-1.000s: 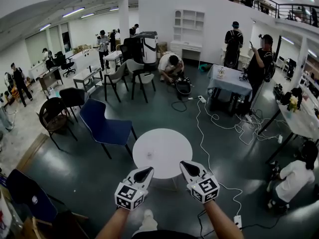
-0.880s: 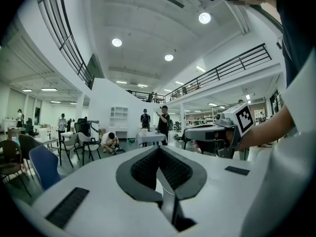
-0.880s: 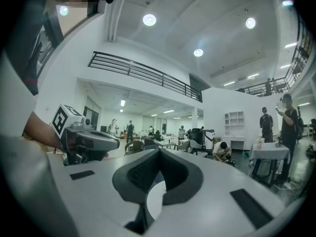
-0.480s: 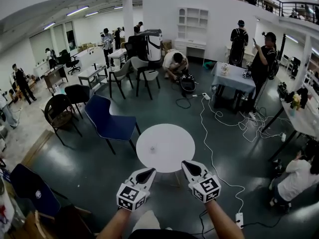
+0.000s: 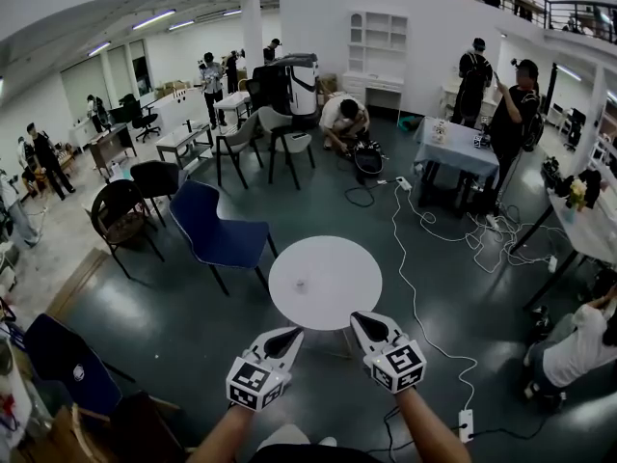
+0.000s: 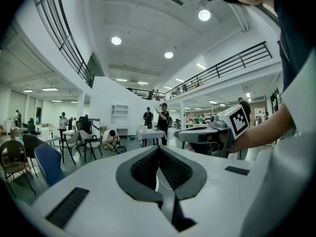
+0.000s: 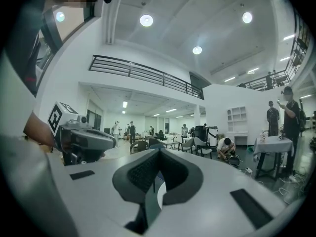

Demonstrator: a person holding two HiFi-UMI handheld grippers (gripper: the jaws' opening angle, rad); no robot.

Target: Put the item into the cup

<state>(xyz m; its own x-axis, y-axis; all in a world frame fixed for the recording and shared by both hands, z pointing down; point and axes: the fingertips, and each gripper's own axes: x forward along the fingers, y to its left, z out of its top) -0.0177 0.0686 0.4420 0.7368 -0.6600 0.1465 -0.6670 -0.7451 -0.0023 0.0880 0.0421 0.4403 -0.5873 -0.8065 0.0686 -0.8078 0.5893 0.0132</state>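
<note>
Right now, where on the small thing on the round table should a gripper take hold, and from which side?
The small thing lies low, just left of the middle of the table, and is too small here to show a shape. Probably best taken across its sides, coming down from above over the near edge.

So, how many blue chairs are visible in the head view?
2: one blue chair left of the round table, another at the lower left edge. Others may be hidden.

The round table (image 5: 333,297) stands at twelve o'clock, with a small item (image 5: 300,285) on it, left of centre. At its six o'clock, the left gripper (image 5: 287,334) and right gripper (image 5: 361,318) sit side by side. A chair (image 5: 214,230) stands at the table's ten o'clock, and a cable (image 5: 415,268) lies on the floor at its three o'clock.
</note>
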